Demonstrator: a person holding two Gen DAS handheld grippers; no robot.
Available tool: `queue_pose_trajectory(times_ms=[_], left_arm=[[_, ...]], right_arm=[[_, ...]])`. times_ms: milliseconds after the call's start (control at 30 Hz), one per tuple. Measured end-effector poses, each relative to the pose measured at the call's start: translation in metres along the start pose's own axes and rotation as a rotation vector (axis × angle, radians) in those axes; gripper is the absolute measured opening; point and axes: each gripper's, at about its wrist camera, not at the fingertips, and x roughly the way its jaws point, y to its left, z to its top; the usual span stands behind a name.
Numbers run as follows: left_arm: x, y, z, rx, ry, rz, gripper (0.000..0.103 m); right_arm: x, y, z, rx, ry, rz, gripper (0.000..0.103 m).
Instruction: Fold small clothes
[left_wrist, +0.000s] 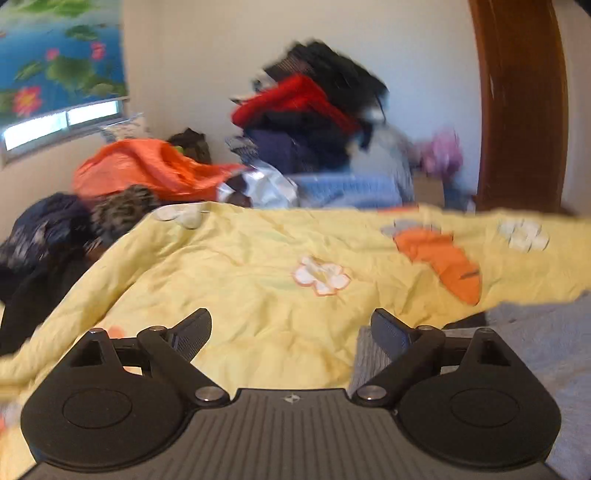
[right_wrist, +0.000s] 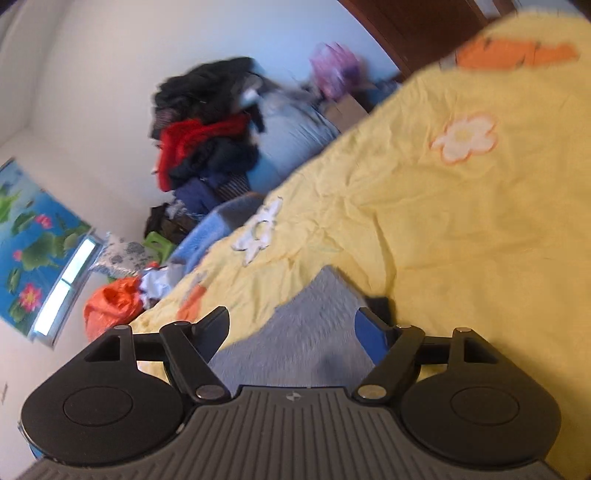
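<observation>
Grey garment (right_wrist: 306, 332) lies btwn right gripper's (right_wrist: 291, 332) spread jaws, lower centre; left gripper (left_wrist: 291, 332), also spread, has it lower right.

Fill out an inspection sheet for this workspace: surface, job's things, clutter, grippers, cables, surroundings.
Surface: yellow bedspread with flower and carrot prints, wrinkled.
Job's things: grey fuzzy garment lying on the bedspread; whether it is folded cannot be told.
Clutter: clothes pile in black, red and navy against the wall; orange bag and dark garments beyond the bedspread's edge.
Grippers: left gripper open, nothing between its fingers; right gripper open, over the grey garment, not gripping it.
Cables: nothing seen.
Surroundings: white wall, lotus-print blind over a window, brown wooden door frame.
</observation>
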Motion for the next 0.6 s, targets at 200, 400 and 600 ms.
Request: queue_pose_trajectory(times_ms=[200,400,600], left_arm=[[-0.104,0.067,-0.083,-0.394,0.161,-0.293,0.094],[-0.114,0.050,-0.137,-0.641,0.388,-0.458,0.094],[-0.077,0.031,-0.114,-0.683,0.407,-0.328,0.094]], right_arm=[[-0.108,-0.023,-0.062,-0.004,-0.029,-0.011,0.085],[-0.154,-0.045,-0.120,0.059,0.001,-0.064,0.086],[-0.120,-0.028,-0.124,0.112,-0.015,-0.023,0.093]])
